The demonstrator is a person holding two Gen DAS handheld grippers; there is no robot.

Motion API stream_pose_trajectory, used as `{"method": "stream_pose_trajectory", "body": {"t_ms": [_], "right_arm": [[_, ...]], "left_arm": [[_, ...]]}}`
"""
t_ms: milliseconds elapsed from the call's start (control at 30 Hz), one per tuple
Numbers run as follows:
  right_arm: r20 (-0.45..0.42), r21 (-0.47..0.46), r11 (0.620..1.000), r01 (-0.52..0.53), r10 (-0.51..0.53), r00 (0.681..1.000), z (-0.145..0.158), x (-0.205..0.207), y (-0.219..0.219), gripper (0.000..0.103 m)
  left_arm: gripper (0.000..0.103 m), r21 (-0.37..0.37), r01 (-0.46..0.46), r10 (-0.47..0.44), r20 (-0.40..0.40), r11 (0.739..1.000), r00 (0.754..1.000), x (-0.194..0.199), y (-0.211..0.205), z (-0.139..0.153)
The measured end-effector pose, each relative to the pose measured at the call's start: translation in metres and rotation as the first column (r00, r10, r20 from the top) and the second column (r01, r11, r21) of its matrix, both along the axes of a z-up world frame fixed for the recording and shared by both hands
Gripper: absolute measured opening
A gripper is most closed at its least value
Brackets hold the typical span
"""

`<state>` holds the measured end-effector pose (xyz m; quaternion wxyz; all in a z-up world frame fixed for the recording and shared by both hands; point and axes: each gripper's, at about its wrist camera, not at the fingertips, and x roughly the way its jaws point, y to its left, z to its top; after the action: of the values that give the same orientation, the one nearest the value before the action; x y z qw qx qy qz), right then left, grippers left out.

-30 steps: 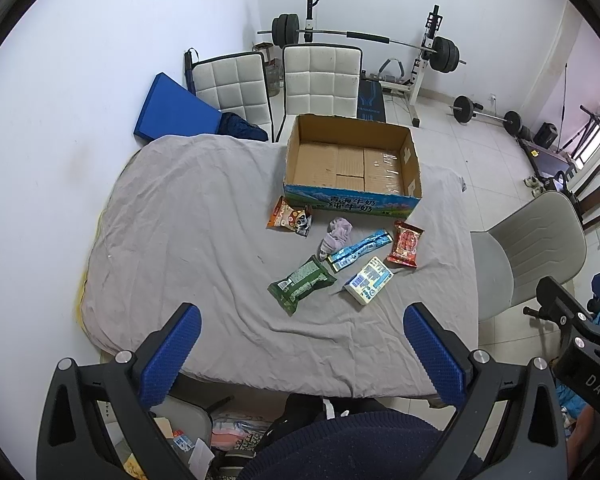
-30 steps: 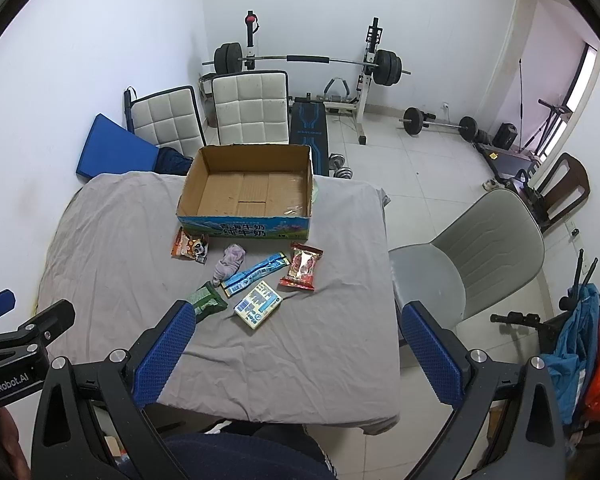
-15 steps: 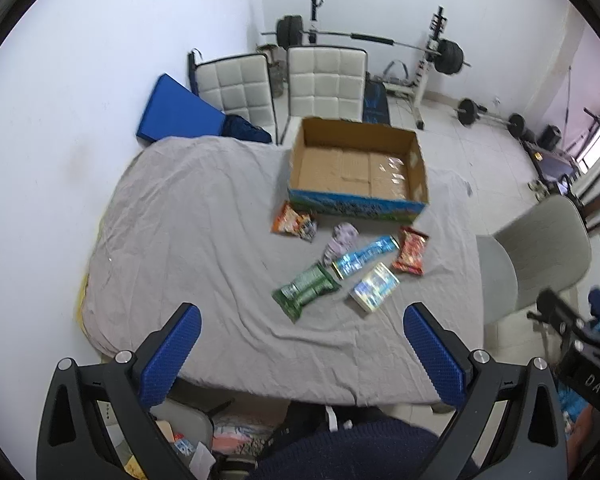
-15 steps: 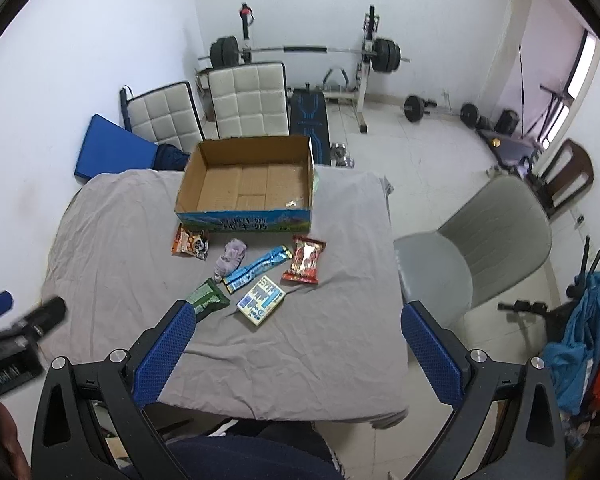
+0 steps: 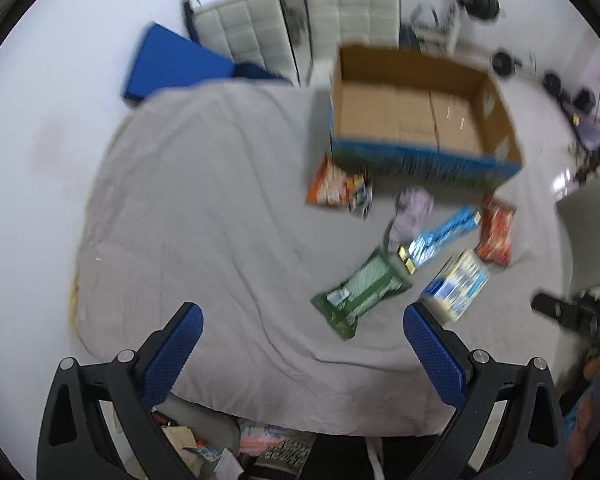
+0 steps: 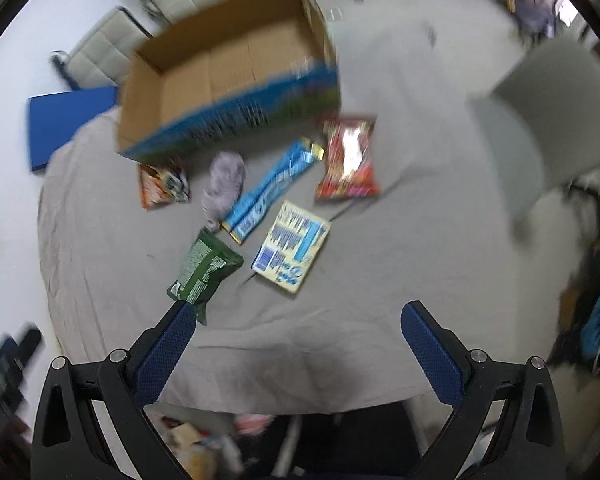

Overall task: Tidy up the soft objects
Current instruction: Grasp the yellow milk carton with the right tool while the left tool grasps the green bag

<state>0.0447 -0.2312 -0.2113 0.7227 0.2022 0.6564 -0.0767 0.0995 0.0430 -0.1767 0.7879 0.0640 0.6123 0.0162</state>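
Packets (image 6: 288, 246) on table ahead of both tongs (image 5: 302, 330) (image 6: 298, 328); both spread wide, empty.

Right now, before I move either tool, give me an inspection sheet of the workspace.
Surface: table under a wrinkled grey cloth.
Job's things: six soft items loose in front of the box: green packet, blue bar wrapper, red snack bag, orange snack bag, yellow-blue pack, lilac cloth bundle.
Box: open cardboard box, nothing seen inside.
Clutter: bags and papers on the floor under the near table edge.
Tools: left tool and right tool both open, empty, above the near edge.
Cables: nothing seen.
Surroundings: white padded chairs, grey chair, blue mat, weight bench; views are motion-blurred.
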Motion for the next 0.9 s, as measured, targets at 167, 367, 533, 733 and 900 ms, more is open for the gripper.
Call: {"method": "stream_pose_trajectory", "body": {"t_ms": [167, 367, 533, 733, 900], "right_arm": [[-0.104, -0.015, 0.998, 0.054, -0.055, 0.993, -0.101, 0.039, 0.013, 0.103], [-0.228, 0.196, 0.944, 0.266, -0.220, 0.948, -0.192, 0.049, 0.006, 0.090], [-0.294, 0.225, 0.938, 0.265, -0.194, 0.936, -0.221, 0.039, 0.001, 0.067], [-0.318, 0.099, 0.994, -0.044, 0.074, 0.945, -0.222, 0.023, 0.015, 0.067], [-0.305, 0.067, 0.993, -0.100, 0.116, 0.945, -0.232, 0.015, 0.017, 0.067]], "left_arm": [[0.102, -0.017, 0.077, -0.078, -0.139, 0.997, 0.987, 0.022, -0.006, -0.081], [0.102, -0.065, 0.171, -0.182, -0.249, 0.983, 0.951, 0.044, -0.019, -0.147], [0.102, -0.030, 0.371, -0.361, -0.314, 0.928, 0.878, 0.055, -0.055, -0.186], [0.100, -0.097, 0.548, -0.530, -0.440, 0.831, 0.725, 0.054, -0.089, -0.236], [0.052, -0.085, 0.447, -0.437, -0.430, 0.890, 0.790, 0.059, -0.080, -0.242]]}}
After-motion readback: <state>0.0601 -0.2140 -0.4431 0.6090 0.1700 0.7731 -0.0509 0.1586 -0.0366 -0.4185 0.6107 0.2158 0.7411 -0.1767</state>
